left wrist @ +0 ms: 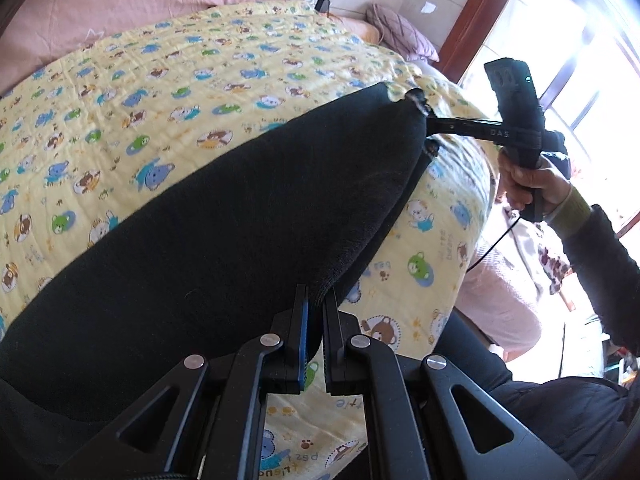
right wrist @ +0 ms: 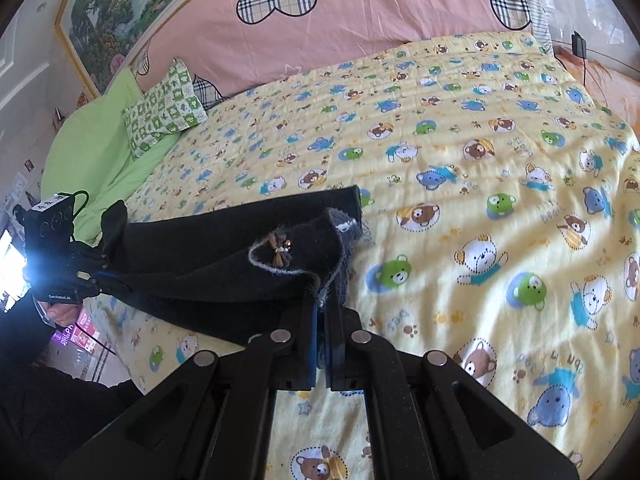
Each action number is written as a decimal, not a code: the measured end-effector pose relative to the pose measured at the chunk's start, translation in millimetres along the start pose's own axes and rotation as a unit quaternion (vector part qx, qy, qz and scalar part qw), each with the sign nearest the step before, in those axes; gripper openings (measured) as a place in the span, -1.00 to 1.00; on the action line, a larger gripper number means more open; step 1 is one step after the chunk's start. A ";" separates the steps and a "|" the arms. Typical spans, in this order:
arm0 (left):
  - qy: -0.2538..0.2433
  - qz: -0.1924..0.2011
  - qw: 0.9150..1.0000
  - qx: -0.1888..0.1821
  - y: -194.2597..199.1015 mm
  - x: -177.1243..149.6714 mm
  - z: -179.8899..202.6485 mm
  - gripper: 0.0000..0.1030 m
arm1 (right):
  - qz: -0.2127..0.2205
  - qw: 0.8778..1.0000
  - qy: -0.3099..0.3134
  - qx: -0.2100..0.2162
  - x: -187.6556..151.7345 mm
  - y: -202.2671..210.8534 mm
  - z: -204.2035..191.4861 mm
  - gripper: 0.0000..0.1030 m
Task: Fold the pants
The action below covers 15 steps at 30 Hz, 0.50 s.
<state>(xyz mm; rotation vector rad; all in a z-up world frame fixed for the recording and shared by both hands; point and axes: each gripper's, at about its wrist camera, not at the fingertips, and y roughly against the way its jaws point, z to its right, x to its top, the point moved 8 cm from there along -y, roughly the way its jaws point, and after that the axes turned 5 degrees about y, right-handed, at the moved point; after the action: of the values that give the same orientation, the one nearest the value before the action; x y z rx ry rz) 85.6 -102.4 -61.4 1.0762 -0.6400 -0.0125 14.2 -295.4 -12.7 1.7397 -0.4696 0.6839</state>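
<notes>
Both hand-held grippers clamp black pants [left wrist: 208, 216], fingertips hidden in cloth

The pants [left wrist: 208, 216] were black, of a soft fleecy cloth, and hung stretched in a long band above the bed, raised at both ends. One end showed a grey knit lining and a small brown bow [right wrist: 280, 254].

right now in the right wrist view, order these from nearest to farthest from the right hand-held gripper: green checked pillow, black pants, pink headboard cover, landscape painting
1. Black pants: clamped in the right hand-held gripper, stretching left.
2. Green checked pillow: upper left, on the green sheet.
3. Pink headboard cover: across the bed's far end.
4. Landscape painting: on the wall above it, top left.
</notes>
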 end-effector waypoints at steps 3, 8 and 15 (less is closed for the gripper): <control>0.004 -0.002 1.000 0.001 -5.0 -2.9 -1.8 -0.91 | -0.002 1.000 -0.003 -0.007 -4.2 -0.4 0.2 -0.94; 0.013 -0.003 1.000 -0.007 -5.8 -3.2 -2.8 -0.55 | -0.014 1.000 -0.009 -0.019 -10.0 0.2 0.4 -0.93; 0.010 0.011 1.000 0.011 7.5 -12.5 -5.1 -0.15 | 0.011 0.998 -0.015 -0.053 -6.6 29.4 -12.9 -0.82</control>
<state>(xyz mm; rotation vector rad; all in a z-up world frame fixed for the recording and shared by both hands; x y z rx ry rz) 75.6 -90.6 -62.8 1.0894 -0.6354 0.0237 -11.9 -291.1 6.8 1.6495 -0.5365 0.6379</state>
